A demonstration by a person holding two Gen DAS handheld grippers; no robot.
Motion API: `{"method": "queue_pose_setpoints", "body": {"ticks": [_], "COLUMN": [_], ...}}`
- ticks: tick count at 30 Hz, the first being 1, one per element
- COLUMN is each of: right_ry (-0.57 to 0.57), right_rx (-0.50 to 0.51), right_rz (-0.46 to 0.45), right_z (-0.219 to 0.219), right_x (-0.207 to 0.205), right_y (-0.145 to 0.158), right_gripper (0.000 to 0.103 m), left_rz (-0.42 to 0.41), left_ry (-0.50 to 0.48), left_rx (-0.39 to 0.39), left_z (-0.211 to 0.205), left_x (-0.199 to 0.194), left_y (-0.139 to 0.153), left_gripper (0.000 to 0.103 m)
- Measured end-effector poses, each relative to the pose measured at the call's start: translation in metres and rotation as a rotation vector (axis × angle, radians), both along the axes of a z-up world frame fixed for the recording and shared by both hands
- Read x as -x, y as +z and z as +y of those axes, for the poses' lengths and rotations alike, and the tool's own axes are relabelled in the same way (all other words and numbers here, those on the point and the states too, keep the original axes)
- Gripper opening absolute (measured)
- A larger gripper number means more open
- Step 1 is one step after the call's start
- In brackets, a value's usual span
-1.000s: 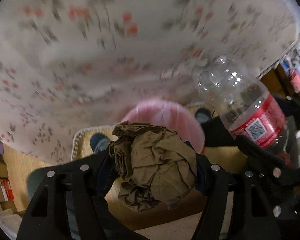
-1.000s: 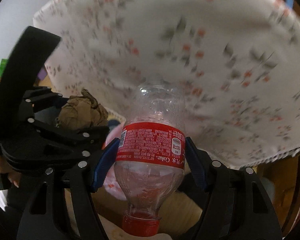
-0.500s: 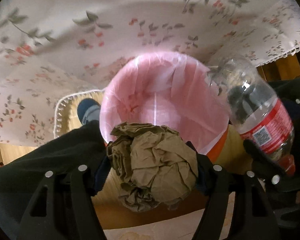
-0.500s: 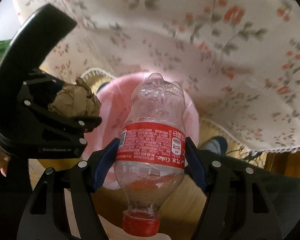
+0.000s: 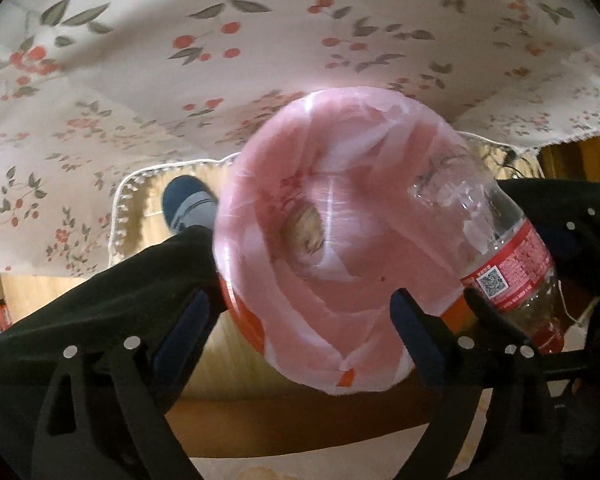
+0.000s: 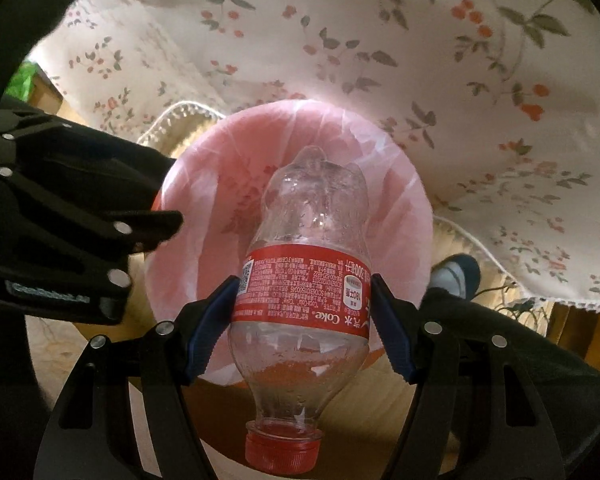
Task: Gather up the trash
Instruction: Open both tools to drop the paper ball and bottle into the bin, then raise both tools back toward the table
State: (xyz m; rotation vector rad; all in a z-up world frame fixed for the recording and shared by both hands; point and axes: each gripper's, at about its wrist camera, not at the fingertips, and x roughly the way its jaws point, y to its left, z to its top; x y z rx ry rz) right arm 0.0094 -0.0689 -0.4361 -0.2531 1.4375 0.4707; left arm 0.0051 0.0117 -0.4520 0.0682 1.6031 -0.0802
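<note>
A trash bin with a pink liner (image 5: 364, 320) stands on the floor under the table edge; it also shows in the right wrist view (image 6: 216, 184). My left gripper (image 5: 300, 320) is open and empty above the bin's mouth. A crumpled brown paper ball (image 5: 304, 232), blurred, lies deep inside the bin. My right gripper (image 6: 302, 308) is shut on an empty clear Coke bottle (image 6: 304, 292) with a red label, cap toward the camera, held over the bin. The bottle also shows at the right of the left wrist view (image 5: 500, 264).
A floral tablecloth (image 5: 260, 40) hangs over the table behind the bin, seen also in the right wrist view (image 6: 460, 60). The person's dark trouser leg (image 5: 120, 292) and blue shoe (image 5: 188, 204) are beside the bin on the wooden floor.
My left gripper has opened and the brown paper ball has dropped into the bin. Both grippers have moved closer over the bin. The right gripper still holds the bottle.
</note>
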Motion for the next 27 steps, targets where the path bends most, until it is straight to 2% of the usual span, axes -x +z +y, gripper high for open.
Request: {"method": "queue_pose_setpoints", "body": {"ticks": [8,12,14,18,21,25,27], "right_ry": [0.022,0.016,0.011,0.003,-0.009,-0.023,-0.013], "right_rx": [-0.006,-0.007,-0.005,0.013,0.015,0.007,0.015], "right_rz": [0.025,-0.004,-0.011,-0.037,-0.054,-0.08,-0.1], "right_z": [0.011,0.012,0.012,0.012,0.011,0.009,0.01], "right_x": [-0.004,-0.005,-0.005,-0.004,-0.003,-0.002,0.001], "right_y": [-0.017,-0.014,-0.013,-0.011,-0.004,0.007,0.014], "right_gripper": [0.069,0.081,0.083,0.094,0.095,0.097,0.097], "left_rz": [-0.034,-0.039,-0.037,-0.052,-0.031,-0.073,-0.094], "left_ry": [0.08,0.111,0.122,0.101,0.091,0.095,0.08], "left_rx": [-0.052,-0.081,-0.076,-0.116,-0.123,-0.114,-0.146], "left_z": [0.02,0.026,0.029,0.028,0.028,0.026,0.02], "left_x": [-0.003,-0.005,-0.006,-0.007,-0.007,-0.004,-0.004], "left_y": [0.006,0.008,0.009,0.014,0.017,0.033,0.042], "left_gripper": [0.096,0.096,0.096,0.096,0.098,0.098,0.098]}}
